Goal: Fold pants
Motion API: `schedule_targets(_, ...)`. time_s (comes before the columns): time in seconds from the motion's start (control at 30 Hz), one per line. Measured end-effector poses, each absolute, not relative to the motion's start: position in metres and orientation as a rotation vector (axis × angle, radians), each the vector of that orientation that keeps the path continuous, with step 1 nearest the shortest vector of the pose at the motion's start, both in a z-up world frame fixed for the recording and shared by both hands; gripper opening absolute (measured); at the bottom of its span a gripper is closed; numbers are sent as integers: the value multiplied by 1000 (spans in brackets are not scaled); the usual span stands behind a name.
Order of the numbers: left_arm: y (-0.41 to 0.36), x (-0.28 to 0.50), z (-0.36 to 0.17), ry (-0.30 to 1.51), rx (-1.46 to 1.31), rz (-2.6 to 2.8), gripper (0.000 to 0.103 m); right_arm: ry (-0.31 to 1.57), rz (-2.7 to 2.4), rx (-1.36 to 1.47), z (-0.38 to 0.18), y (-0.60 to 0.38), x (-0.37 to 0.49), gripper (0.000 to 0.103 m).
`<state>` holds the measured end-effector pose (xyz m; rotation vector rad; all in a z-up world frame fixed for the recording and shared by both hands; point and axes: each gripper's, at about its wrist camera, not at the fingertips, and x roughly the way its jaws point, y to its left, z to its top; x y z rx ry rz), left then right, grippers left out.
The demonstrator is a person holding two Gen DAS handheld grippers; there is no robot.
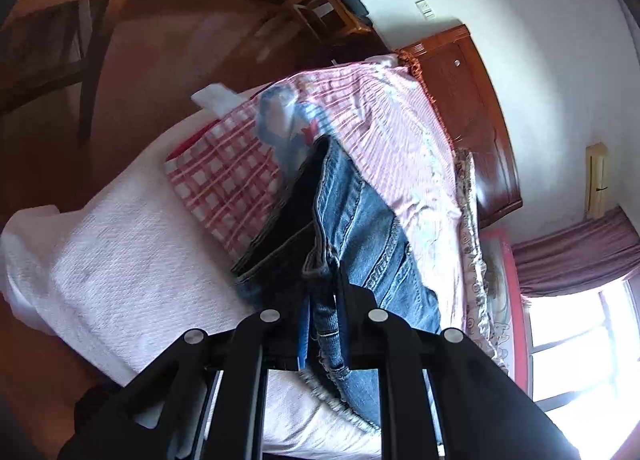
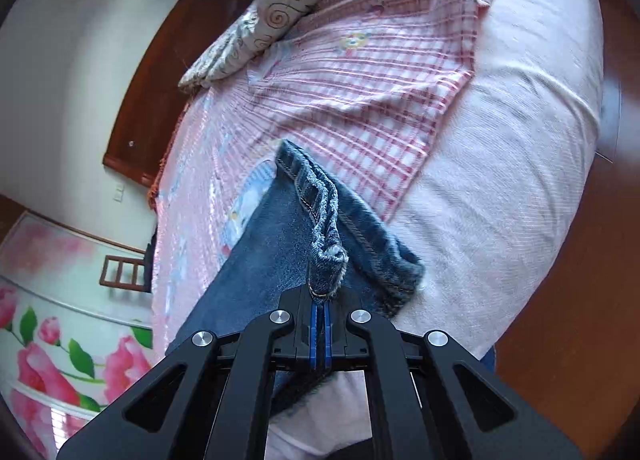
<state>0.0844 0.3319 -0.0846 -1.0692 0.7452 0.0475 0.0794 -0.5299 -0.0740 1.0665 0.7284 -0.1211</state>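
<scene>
Blue denim pants [image 1: 360, 220] lie over the bed. In the left wrist view my left gripper [image 1: 322, 292] is shut on a bunched edge of the pants near the waistband, and the cloth hangs down from it toward the bed. In the right wrist view my right gripper [image 2: 320, 300] is shut on the frayed hem of a pant leg [image 2: 324, 252]; the leg [image 2: 256, 244] stretches away from the fingers across the pink sheet.
The bed has a white cover [image 1: 120, 268], a pink checked sheet [image 2: 360, 80] and a floral pillow [image 2: 280, 0]. A wooden headboard [image 1: 472, 116] stands against the wall. A wooden table [image 1: 60, 20] and chair [image 1: 336, 8] stand on the floor. A window [image 1: 580, 340] lies right.
</scene>
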Motion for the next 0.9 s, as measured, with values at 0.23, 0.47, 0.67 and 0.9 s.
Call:
schedule_targets(0.23,324,76,-77,785,-907,120,13,797,-158,1030,-95,-527,83,2)
schedule_targets(0.47,255,102,12,598,-589,149,74,798,-263,1145,-86,-522,50,63)
schedule_targets(0.67,181,170,11,605,-524,-169,93,624,-8,1208,-59,-472,52,63)
schedule_targets(0.9,182,213,-69,805,-536,-86,85,752,578,1065,-6,-309,208,63)
